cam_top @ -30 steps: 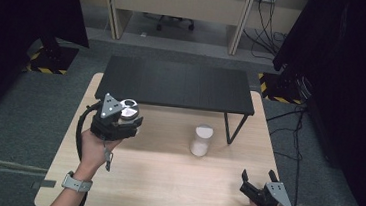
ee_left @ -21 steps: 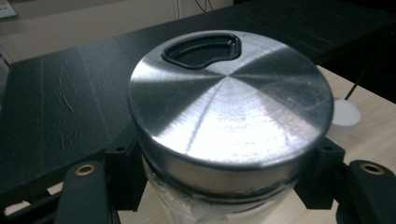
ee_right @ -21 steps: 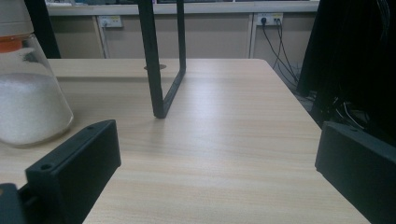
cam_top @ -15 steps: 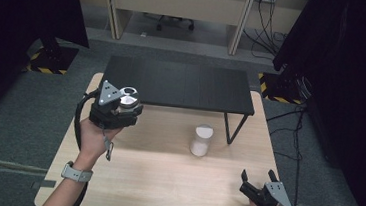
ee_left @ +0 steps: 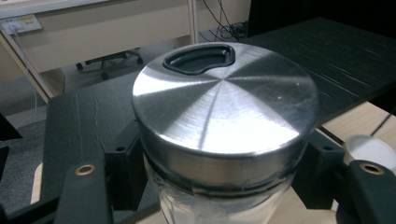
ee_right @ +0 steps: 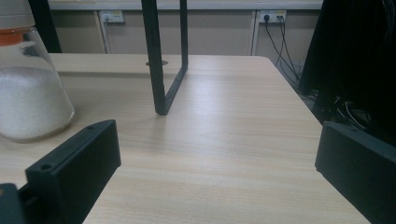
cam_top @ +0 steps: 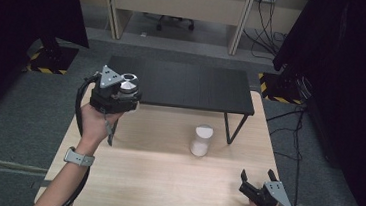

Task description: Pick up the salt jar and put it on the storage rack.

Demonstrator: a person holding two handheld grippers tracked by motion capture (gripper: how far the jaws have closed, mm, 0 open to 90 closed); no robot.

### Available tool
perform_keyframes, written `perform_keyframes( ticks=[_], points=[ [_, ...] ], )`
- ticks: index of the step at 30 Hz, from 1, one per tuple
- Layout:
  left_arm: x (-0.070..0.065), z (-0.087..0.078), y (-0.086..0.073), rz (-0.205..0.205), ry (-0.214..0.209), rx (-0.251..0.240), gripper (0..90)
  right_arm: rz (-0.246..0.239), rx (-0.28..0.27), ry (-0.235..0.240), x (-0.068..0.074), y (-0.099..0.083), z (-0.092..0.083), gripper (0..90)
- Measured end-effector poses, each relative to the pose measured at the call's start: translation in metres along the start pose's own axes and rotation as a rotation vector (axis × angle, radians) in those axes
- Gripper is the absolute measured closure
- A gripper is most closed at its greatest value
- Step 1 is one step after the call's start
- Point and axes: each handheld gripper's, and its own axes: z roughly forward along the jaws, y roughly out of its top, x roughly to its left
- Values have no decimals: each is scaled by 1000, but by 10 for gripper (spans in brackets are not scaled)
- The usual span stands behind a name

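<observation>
Jar (ee_left: 224, 140) with brushed-metal lid (ee_left: 224, 107) sits clamped between the fingers (ee_left: 126, 172) of the left gripper (cam_top: 117, 97); glass body below the lid, with something pale inside, contents not identifiable. Lid carries a dark kidney-shaped recess near its far edge. In the high view the jar is held upright, clear of the bench (cam_top: 164, 181), at the near left corner of the black shelf (cam_top: 192, 84); whether it is directly over the shelf top or just in front cannot be told. Left hand (cam_top: 94, 123) comes in from the bottom left, watch on the wrist, cable looping beside the forearm.

Shelf: low, black, metal legs, standing on the far half of the bench.

Second container (cam_top: 202, 140): white-capped, orange band under the cap, filled with white granules, standing upright on the bench just in front of the shelf, beside its right front leg (ee_right: 163, 60). Well apart from both grippers.

Right gripper (cam_top: 258, 190): low at the near right corner of the bench, fingers (ee_right: 74, 163) spread wide, nothing between them, pointing toward the shelf leg and the white container.
</observation>
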Motion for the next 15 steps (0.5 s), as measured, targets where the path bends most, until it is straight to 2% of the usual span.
perform_keyframes(
  ticks=[12, 15],
  points=[
    [16, 25, 18, -1, 12, 1, 315, 2, 1, 3, -1, 0, 1, 3],
    [18, 32, 23, 10, 15, 0, 315, 4, 0, -1, 0, 0, 1, 2]
  ],
)
